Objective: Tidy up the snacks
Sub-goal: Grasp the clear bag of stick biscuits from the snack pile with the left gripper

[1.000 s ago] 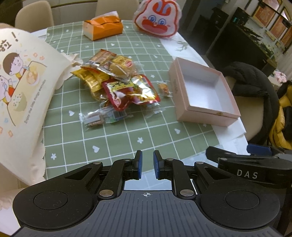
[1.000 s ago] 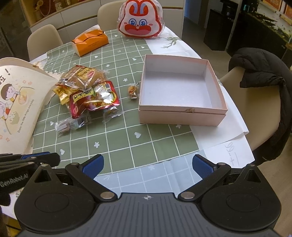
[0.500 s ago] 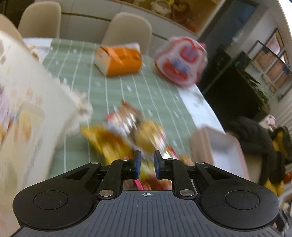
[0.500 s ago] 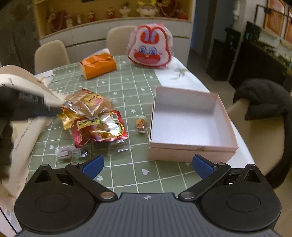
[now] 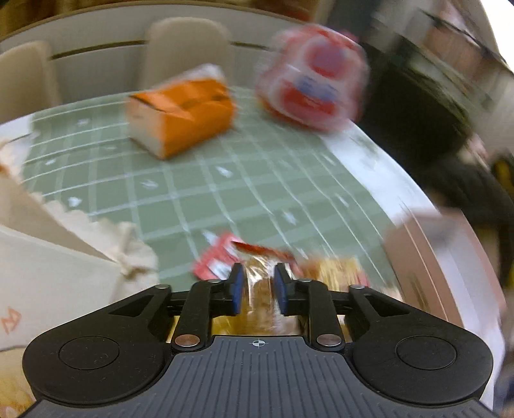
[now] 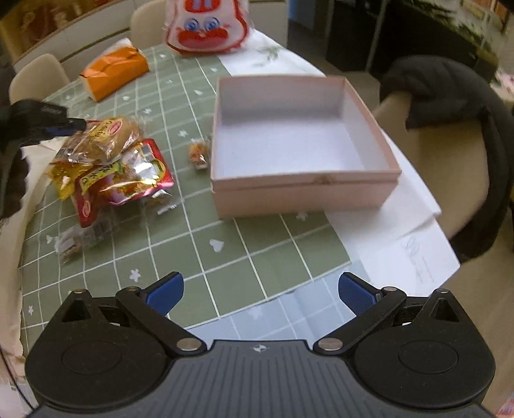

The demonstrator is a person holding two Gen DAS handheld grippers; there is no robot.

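At the far left we see the cream paper bag (image 6: 24, 180) lying against the snack pile (image 6: 109, 173) on the green checked tablecloth (image 6: 199, 244). Our left gripper (image 5: 257, 287) hangs right over that pile: its blue pads are narrowly apart and opening, with the clear-wrapped pastry packet (image 5: 258, 289) showing between them; through the blur we cannot tell whether they touch it. From the right wrist view the same gripper (image 6: 69, 127) sits at the top edge of the pile, by the pastry packet (image 6: 106, 138), with the red foil packet (image 6: 128, 180) below it. Behind stand the orange tissue pack (image 6: 114, 70) and a rabbit-face bag (image 6: 205, 25). A small wrapped candy (image 6: 199, 154) lies just beside the empty pink box (image 6: 305, 189). Our right gripper (image 6: 260, 291) is spread wide, holding nothing, above bare cloth. Farther right, a dark jacket (image 6: 449, 96) drapes a chair.
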